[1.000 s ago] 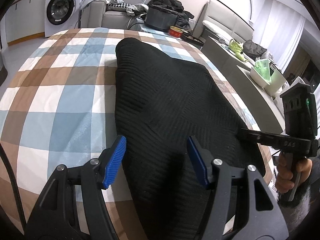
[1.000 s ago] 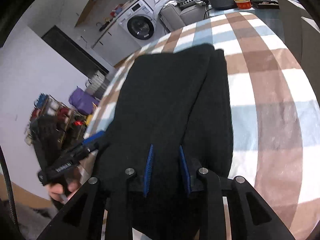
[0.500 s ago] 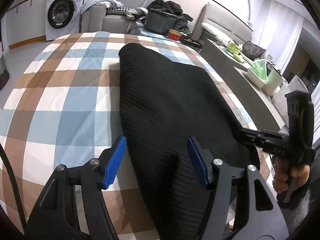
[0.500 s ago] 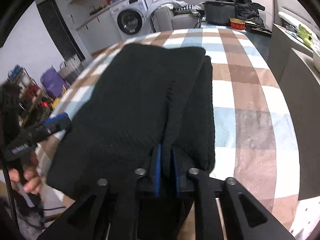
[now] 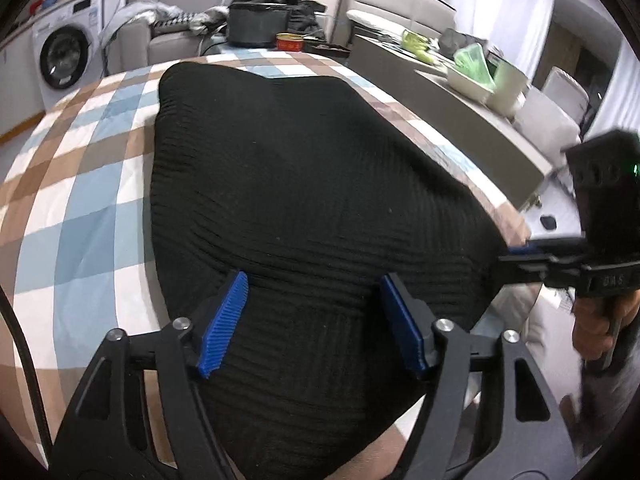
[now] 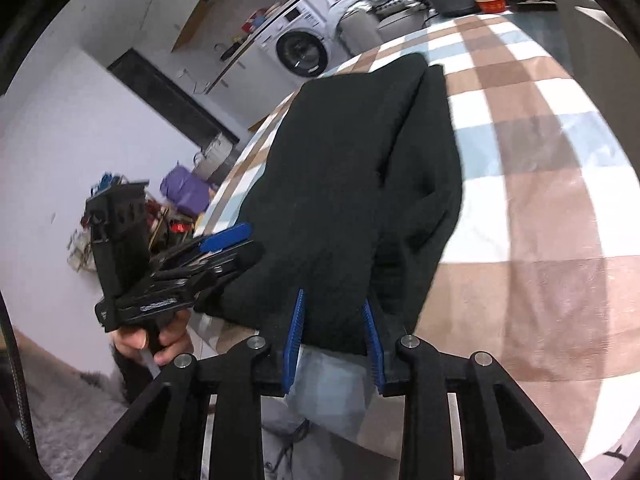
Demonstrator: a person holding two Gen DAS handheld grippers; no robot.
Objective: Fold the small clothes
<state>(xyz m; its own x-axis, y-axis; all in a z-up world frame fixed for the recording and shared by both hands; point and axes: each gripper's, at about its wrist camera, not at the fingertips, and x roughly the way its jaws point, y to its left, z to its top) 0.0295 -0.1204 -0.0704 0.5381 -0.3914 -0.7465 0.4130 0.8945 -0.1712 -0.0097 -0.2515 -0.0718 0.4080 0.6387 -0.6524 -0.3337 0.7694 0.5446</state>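
A black ribbed knit garment lies folded lengthwise on the checked tablecloth, its near end at the table's front edge. My left gripper hovers over that near end. Its jaws are opening wide and the blue pads grip nothing. My right gripper straddles the garment's near hem. Its jaws are opening, with cloth between the pads but not pinched. Each view shows the other gripper, the right one and the left one, at a front corner of the garment.
A hand holds the left gripper's handle. Legs in jeans stand at the table edge. Beyond the table are a washing machine, a sofa with clothes, a dark pot and a red tin. A grey counter runs along the right.
The right jaws, pinched on the hem half a second ago, have spread apart. The left gripper has shifted right, so both pads are over the garment, and its jaws have widened.
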